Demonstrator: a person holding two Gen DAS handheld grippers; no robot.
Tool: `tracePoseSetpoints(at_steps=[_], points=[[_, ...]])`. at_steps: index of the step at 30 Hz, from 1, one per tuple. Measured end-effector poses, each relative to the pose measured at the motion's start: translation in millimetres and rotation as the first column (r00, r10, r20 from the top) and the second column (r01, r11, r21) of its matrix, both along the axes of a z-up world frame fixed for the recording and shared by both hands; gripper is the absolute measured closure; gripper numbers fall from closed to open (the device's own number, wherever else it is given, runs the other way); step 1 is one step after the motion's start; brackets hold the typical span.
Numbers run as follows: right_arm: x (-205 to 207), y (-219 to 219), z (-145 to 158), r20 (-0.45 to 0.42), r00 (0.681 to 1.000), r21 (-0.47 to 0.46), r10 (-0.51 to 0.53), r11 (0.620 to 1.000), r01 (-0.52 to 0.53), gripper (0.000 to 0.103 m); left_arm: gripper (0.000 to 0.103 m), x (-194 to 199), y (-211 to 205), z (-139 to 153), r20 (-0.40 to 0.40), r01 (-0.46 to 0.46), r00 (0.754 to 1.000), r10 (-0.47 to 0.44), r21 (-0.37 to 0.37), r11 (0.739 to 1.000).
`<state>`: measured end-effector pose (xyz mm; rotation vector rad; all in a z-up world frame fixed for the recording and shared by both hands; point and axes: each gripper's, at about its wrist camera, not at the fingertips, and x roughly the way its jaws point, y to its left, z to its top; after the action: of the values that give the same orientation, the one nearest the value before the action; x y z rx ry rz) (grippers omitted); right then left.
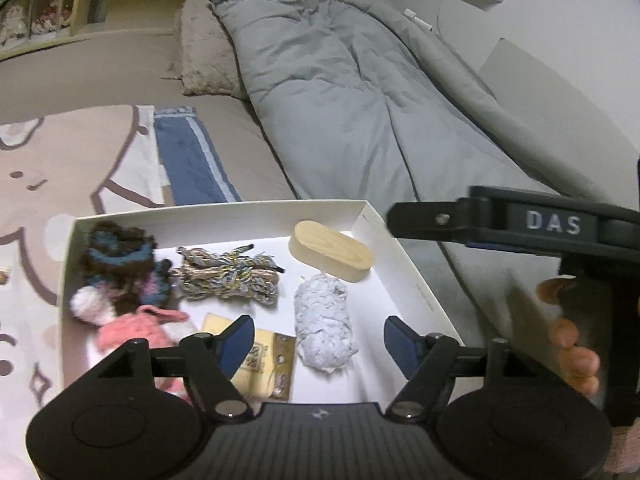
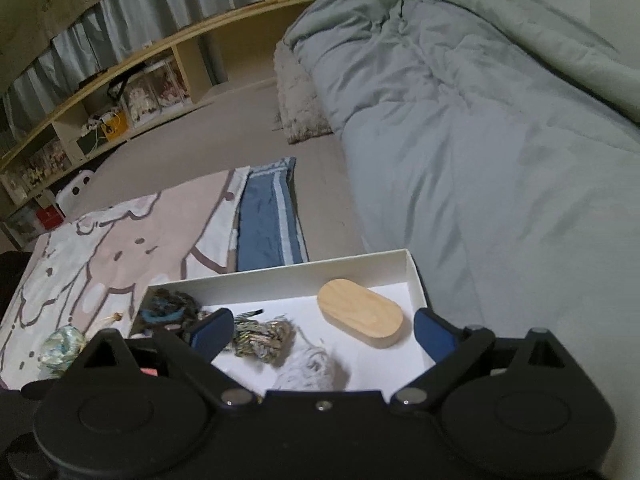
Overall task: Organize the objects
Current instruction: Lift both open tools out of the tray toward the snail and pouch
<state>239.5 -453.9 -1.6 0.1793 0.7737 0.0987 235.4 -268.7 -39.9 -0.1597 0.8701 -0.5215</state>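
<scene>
Nearest the left wrist camera, the left claw stands wide, its blue pads clear of everything, with nothing between them. It hangs above the near part of a shallow white box that lies on the bed. Beneath and just beyond the pads lie a pale grey-white yarn ball and a flat yellow card packet. Toward the box's left side sits a pink knitted piece, and behind it a dark brown and blue woolly bundle. A braided multicolour cord skein lies mid-box, and an oval wooden case rests near the far right corner.

The right claw is likewise wide and empty, poised over the same box; the person's hand grips its handle at the left view's right edge. Outside the box, on a cartoon-print cloth, lies a shiny greenish yarn ball. Farther off are a folded blue towel, a grey duvet and a wooden shelf.
</scene>
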Motion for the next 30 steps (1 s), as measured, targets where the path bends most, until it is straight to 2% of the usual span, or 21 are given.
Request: tracePoseSetpoints(at_steps=[4, 13, 21, 30], points=[[-16.0, 5.1, 11.4, 0.004, 1.0, -0.033, -0.013, 0.999, 0.014, 0.006, 0.014, -12.2, 11.7, 11.8, 0.021, -0.003, 1.0, 0.002, 0.019, 1.0], [-56.6, 11.3, 28.4, 0.041, 0.999, -0.105, -0.027, 0.994, 0.031, 0.001, 0.0, -41.1, 36.1, 32.8, 0.07, -0.026, 0.997, 0.022, 0.062, 0.998], [-92.0, 15.8, 37.2, 0.078, 0.997, -0.116, -0.027, 0.993, 0.036, 0.0, 0.0, -63.9, 52.8, 42.1, 0.084, -0.031, 0.996, 0.026, 0.066, 0.997], [-127.2, 29.5, 31.1, 0.076, 0.997, -0.149, -0.024, 0.988, 0.036, 0.0, 0.0, -85.9, 73.1, 46.8, 0.106, -0.054, 0.993, 0.045, 0.083, 0.995]])
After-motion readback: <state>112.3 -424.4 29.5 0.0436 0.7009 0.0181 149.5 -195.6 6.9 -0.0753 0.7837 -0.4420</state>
